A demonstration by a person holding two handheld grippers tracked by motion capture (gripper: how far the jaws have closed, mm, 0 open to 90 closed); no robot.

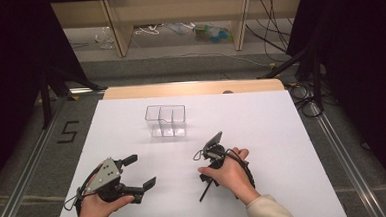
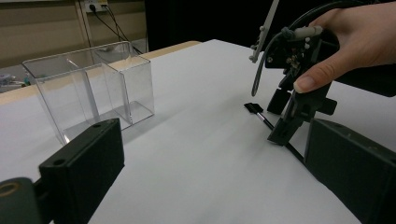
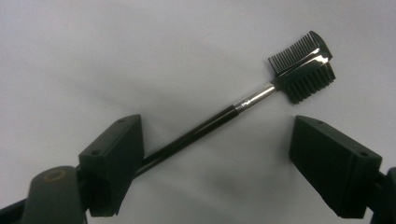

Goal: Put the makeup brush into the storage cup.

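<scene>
A black brow brush (image 3: 205, 126) with a comb-and-bristle head (image 3: 303, 65) lies flat on the white table. My right gripper (image 3: 217, 140) points down over it, open, one jaw on each side of the thin handle, and the left jaw is close to the handle. In the high view a hand covers most of the right gripper (image 1: 211, 160), and the brush handle (image 1: 204, 192) sticks out below the hand. The brush (image 2: 261, 116) lies under the right gripper (image 2: 283, 116) in the left gripper view. My left gripper (image 1: 143, 169) rests open and empty at the front left.
A clear plastic box (image 1: 154, 115) with dividers stands empty at the table's middle, beyond both grippers, and is near in the left gripper view (image 2: 88, 88). The white sheet (image 1: 282, 134) ends at a wooden far edge (image 1: 190, 88). Cables and stands surround the table.
</scene>
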